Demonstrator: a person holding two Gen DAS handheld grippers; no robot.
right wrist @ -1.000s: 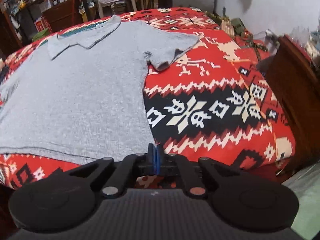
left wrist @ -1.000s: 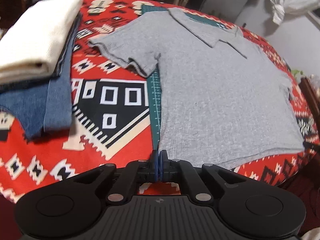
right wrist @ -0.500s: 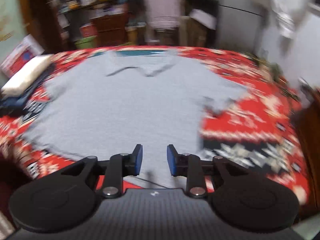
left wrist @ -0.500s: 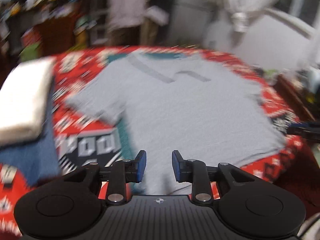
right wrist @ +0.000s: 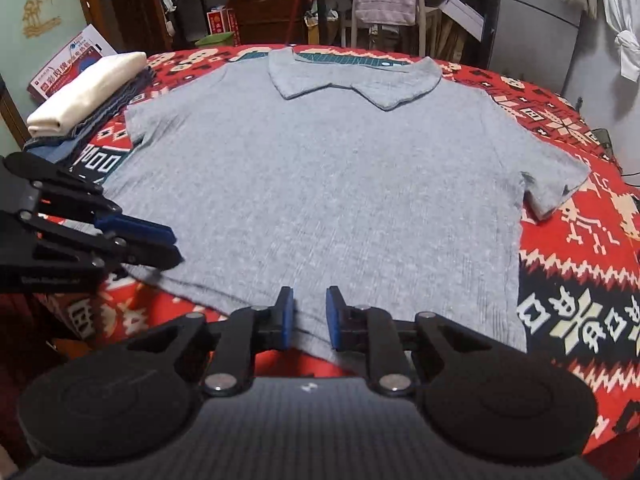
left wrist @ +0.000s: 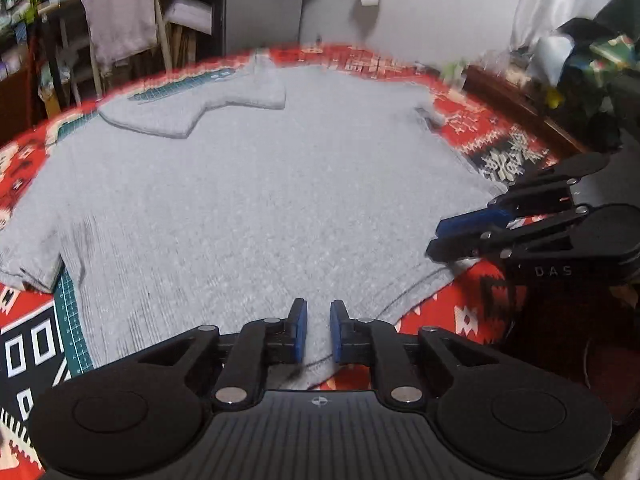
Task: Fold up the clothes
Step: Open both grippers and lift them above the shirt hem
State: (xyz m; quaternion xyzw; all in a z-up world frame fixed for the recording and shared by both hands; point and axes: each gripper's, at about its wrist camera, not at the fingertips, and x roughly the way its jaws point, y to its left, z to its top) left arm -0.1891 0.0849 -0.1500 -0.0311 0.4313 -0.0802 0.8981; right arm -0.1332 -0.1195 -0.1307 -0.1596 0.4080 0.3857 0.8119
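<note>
On patterned cloth point(right wrist: 580, 288): flat ribbed grey polo point(right wrist: 320, 184), collar spread.

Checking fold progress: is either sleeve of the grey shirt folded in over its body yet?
No: in the right wrist view both sleeves of the grey shirt lie spread outward, flat.

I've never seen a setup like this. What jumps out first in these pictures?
A grey polo shirt lies spread flat, collar at the far side, on a bold red patterned cloth. Two black grippers with blue pads hover open at its near hem: the left gripper and the right gripper. Folded clothes are stacked far left.
</note>
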